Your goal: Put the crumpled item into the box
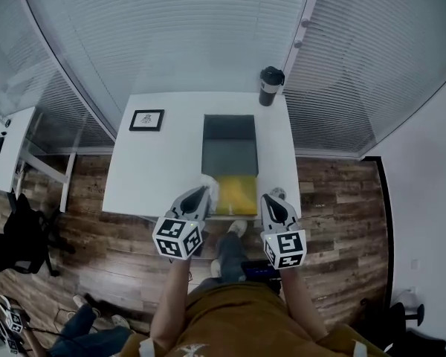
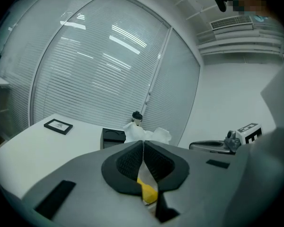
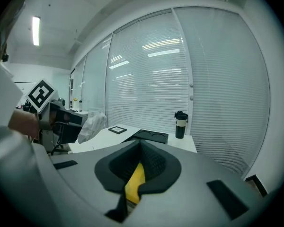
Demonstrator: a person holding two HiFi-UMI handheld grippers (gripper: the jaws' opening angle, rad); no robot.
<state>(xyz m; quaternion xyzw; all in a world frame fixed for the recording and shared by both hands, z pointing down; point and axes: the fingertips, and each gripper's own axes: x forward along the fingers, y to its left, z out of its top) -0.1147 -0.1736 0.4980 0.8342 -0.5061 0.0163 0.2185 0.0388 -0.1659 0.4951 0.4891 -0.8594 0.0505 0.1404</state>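
A white crumpled item [image 1: 209, 182] hangs over the table's front edge, just left of the box's yellow flap [image 1: 238, 192]. My left gripper [image 1: 205, 192] is shut on the crumpled item [image 2: 147, 134], which bulges out past the closed jaws of the left gripper [image 2: 143, 144]. The dark open box [image 1: 206, 146] lies on the white table beyond it, low and black in the left gripper view [image 2: 113, 136]. My right gripper [image 1: 273, 198] sits at the flap's right side, shut and empty; its jaws meet in the right gripper view [image 3: 141, 145], where the crumpled item [image 3: 92, 126] shows at the left.
A black framed picture [image 1: 146, 120] lies at the table's left. A dark tumbler [image 1: 270, 85] stands at the far right corner, behind the box. The white table [image 1: 156, 169] is bare on its left half. Blinds close off the back; wooden floor lies below.
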